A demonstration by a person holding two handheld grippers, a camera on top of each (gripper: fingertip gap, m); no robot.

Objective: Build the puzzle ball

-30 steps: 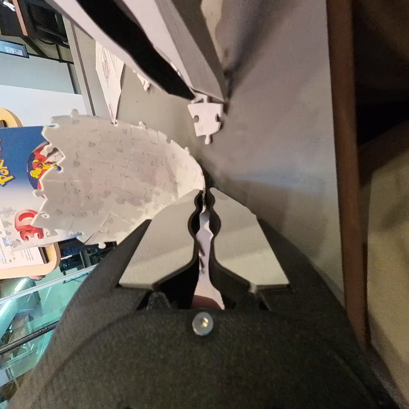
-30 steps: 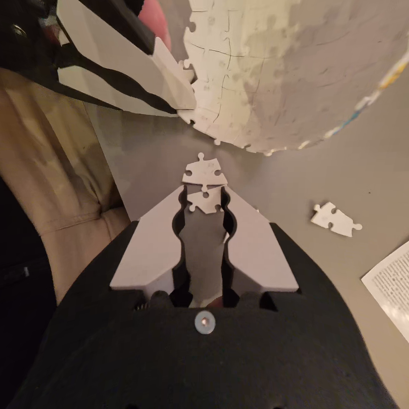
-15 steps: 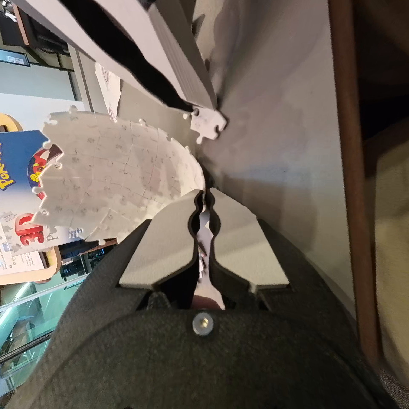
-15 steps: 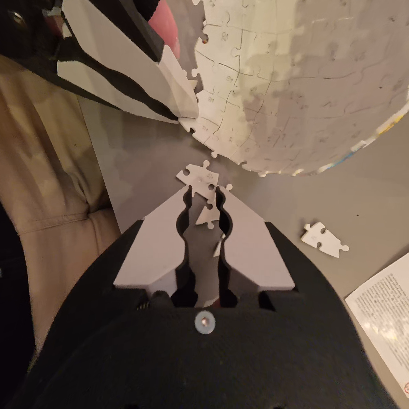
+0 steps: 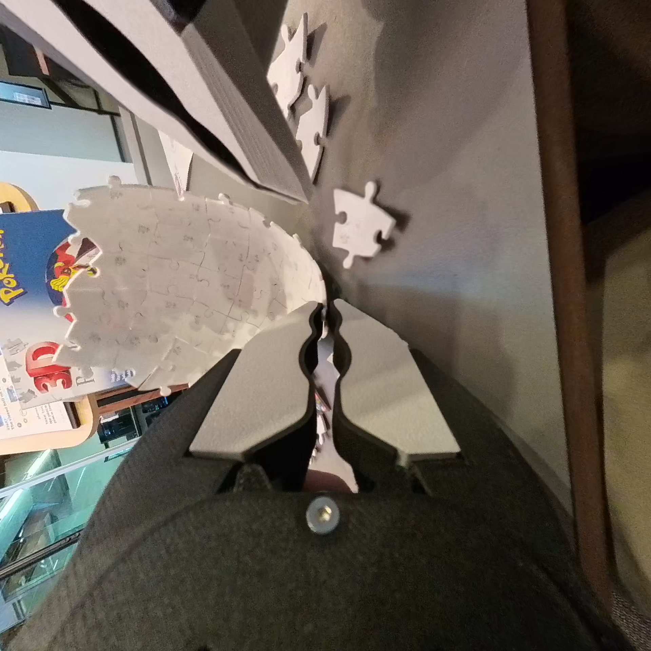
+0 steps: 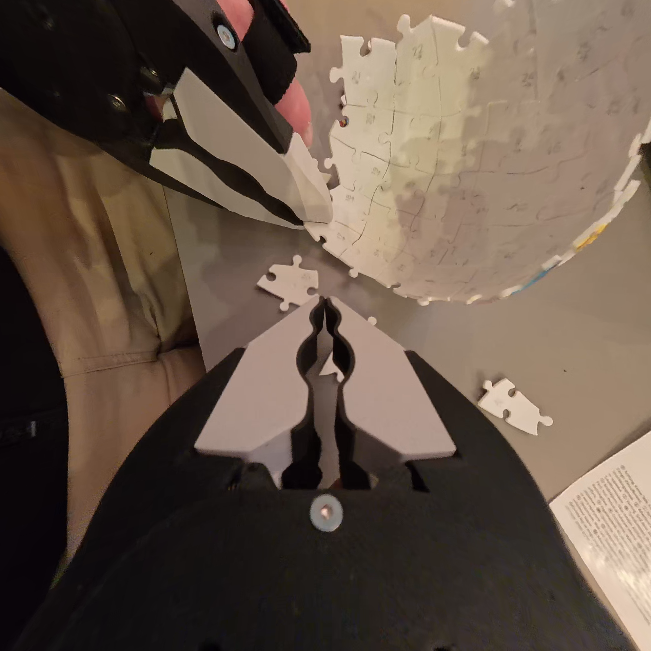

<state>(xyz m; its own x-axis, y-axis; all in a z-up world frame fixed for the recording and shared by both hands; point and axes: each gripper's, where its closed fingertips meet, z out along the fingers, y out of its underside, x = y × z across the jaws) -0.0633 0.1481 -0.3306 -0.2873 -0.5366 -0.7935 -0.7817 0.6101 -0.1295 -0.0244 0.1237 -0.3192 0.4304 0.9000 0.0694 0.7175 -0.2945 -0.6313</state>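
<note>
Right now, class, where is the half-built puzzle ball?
The half-built puzzle ball fills the right wrist view's upper right, its edge clamped by the left gripper, above a loose piece.

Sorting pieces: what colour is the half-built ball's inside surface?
Plain white inside the half-built ball, clearest in the right wrist view.

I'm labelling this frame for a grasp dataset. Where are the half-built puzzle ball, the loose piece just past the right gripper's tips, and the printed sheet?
half-built puzzle ball (image 6: 493, 169), right wrist view, inner curved wall.
loose piece (image 6: 290, 283), right wrist view, flat middle.
printed sheet (image 6: 613, 535), right wrist view, printed face.
</note>
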